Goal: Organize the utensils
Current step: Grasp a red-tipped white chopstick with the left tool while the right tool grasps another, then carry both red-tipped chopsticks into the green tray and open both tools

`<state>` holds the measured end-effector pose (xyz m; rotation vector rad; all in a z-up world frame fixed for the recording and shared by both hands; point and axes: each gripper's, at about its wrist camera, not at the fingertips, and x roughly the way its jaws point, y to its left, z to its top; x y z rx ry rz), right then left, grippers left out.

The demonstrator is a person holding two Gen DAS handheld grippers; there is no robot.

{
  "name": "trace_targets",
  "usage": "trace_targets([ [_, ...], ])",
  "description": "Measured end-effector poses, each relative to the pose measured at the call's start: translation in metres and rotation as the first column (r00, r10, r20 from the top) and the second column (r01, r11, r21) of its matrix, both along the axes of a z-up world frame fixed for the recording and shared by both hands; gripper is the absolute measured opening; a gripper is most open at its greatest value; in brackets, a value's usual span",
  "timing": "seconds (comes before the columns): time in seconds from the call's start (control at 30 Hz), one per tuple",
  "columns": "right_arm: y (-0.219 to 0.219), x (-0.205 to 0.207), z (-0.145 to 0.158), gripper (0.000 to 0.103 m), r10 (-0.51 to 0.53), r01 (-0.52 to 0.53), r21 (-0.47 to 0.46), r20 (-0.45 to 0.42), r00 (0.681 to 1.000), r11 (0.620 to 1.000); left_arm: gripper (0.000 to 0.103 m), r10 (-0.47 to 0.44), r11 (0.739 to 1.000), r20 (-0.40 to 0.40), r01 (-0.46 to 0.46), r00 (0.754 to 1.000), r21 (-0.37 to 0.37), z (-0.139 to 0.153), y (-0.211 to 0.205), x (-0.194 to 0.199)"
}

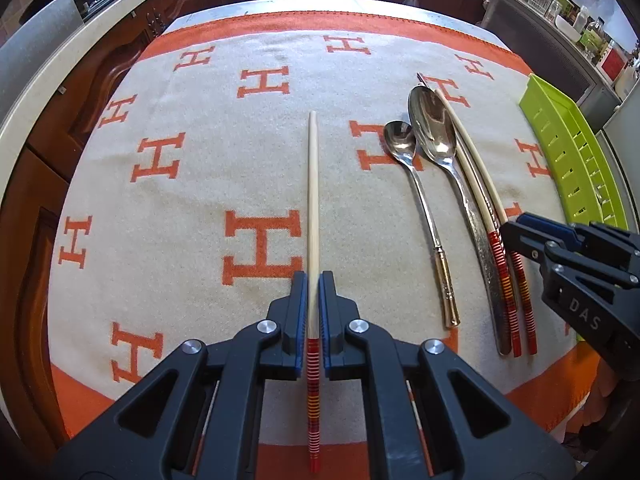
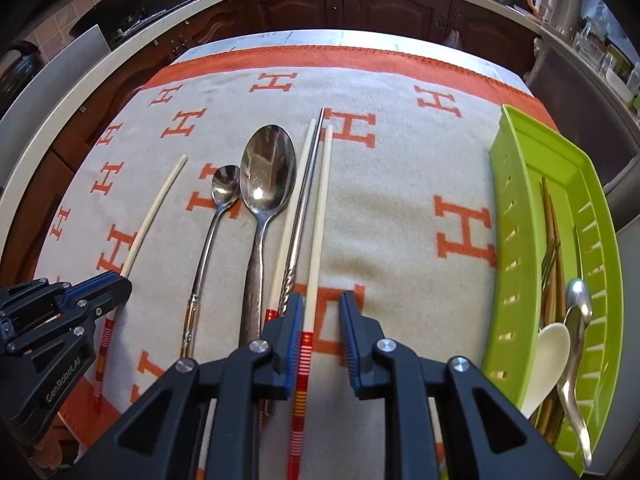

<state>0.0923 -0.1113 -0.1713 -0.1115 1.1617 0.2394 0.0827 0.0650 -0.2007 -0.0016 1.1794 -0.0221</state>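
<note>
On the table, over a cream blanket [image 1: 224, 184] bordered in orange and scattered with orange H marks, the utensils lie in a loose row. The left gripper [image 1: 314, 280] points steeply down, its fingers drawn in narrow and pressed onto a single cream chopstick with a red-striped end [image 1: 313, 184]; this one sits alone, nearer the left edge of the blanket than the rest.

Toward the middle lie a small spoon [image 2: 218, 216] and, just beside it, a large spoon [image 2: 266, 184], bowls away from the near edge. Next to the large spoon runs a second cream chopstick [image 2: 294, 200], then a metal chopstick with a twisted handle [image 2: 306, 200] touching it, then a third cream chopstick [image 2: 318, 220].

The right gripper [image 2: 320, 304] stands over that third chopstick. Its jaws sit somewhat apart: the chopstick runs against the left pad, while a clear gap shows before the right pad, so nothing is pinched.

Along the right edge of the blanket rests a green slotted tray [image 2: 516, 240], holding wooden chopsticks [image 2: 550, 240], a white spoon [image 2: 548, 356] and a metal spoon [image 2: 578, 320].
</note>
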Motion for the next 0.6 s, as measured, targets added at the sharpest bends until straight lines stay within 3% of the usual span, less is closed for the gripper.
trace_targets([
  [0.13,-0.004,-0.001,0.000,0.006,-0.016,0.016,-0.003,0.000,1.000,1.000,0.005,0.003,1.000,0.006,-0.003,1.000,0.006,0.000,-0.001,0.001],
  [0.4,-0.022,-0.007,0.003,0.005,-0.073,0.079,0.117,-0.055,0.996,0.990,0.004,0.013,1.000,0.000,-0.013,1.000,-0.002,0.000,0.000,0.002],
  [0.6,-0.037,-0.023,0.019,0.005,-0.098,0.106,0.216,-0.048,0.994,0.971,0.003,0.043,0.998,-0.024,-0.044,0.999,-0.042,0.001,0.008,-0.003],
])
